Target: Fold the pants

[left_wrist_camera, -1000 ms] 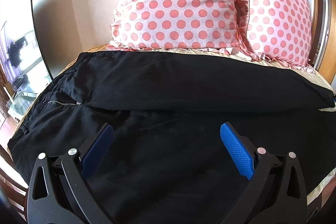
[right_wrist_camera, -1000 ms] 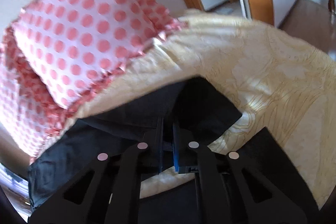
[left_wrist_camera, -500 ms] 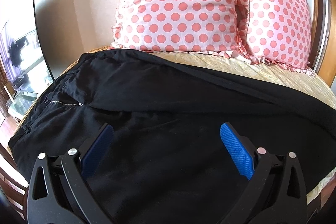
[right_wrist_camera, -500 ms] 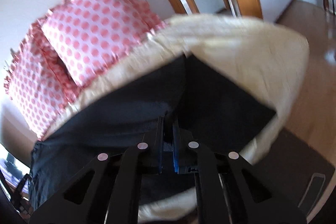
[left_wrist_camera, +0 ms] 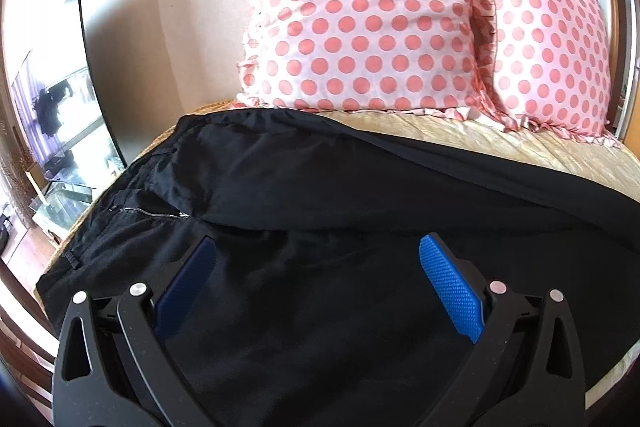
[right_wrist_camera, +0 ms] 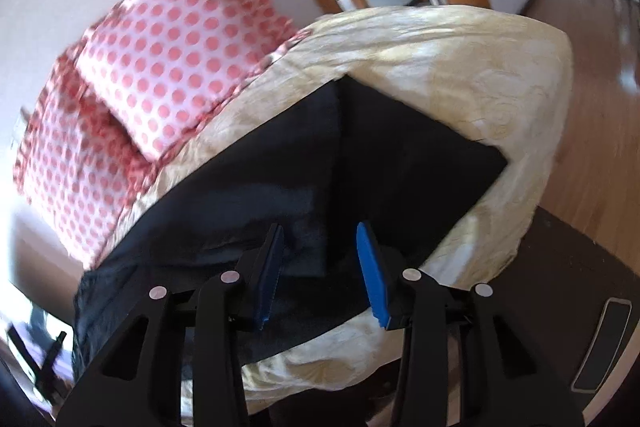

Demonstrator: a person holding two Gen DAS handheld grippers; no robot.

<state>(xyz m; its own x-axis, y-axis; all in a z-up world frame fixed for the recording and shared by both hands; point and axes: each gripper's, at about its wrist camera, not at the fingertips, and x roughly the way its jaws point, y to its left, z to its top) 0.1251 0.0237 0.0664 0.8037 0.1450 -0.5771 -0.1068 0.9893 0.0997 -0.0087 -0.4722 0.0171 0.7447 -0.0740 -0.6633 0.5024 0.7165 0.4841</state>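
Left wrist view: black pants (left_wrist_camera: pixel 320 211) spread across cream bedspread (left_wrist_camera: pixel 520 143), waistband and zipper at left, legs running right; left gripper (left_wrist_camera: pixel 318 275) spread wide over fabric, holding nothing. Polka-dot pillows (left_wrist_camera: pixel 360 15) far behind. Right gripper (right_wrist_camera: pixel 320 259) parted (moderately), empty, over leg cuffs near right edge.

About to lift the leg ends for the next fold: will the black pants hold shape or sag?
The black pants will probably sag: the fabric drapes limply over the cream bedspread. The layers may slide apart, since only their own weight holds them. They look light, so the open right gripper should manage.
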